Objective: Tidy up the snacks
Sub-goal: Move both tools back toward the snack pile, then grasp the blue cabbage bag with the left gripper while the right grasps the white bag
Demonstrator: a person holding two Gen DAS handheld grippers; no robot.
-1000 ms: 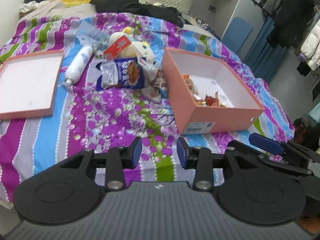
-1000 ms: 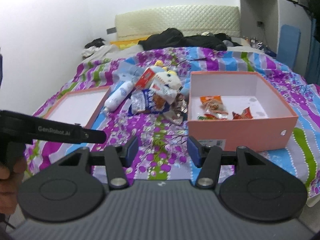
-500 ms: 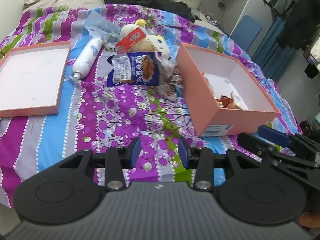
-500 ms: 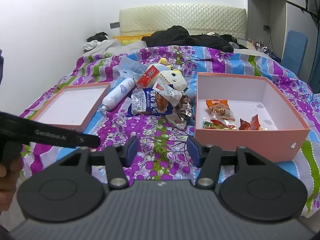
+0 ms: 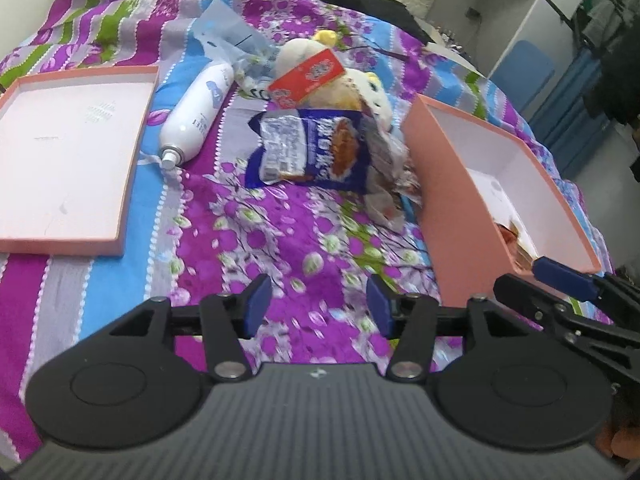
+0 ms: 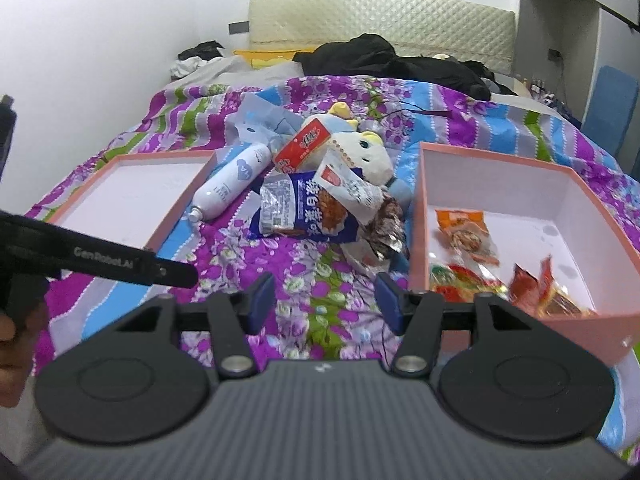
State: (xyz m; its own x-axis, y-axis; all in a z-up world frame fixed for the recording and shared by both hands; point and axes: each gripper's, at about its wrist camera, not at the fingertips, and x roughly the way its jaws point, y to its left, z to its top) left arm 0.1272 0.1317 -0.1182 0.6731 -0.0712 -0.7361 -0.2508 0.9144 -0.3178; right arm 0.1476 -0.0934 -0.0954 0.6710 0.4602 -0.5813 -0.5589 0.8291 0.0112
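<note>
Two grippers: left gripper and right gripper, jaws opening, nothing between them.
Ahead: blue snack packet on bedspread.
Right: pink box.

A: How many boxes are ahead of the grippers?
B: Two pink ones: a deep box ahead right, a shallow lid ahead left.
A: And between them?
B: One white spray bottle, one plush toy, one blue snack bag, one red packet.
</note>
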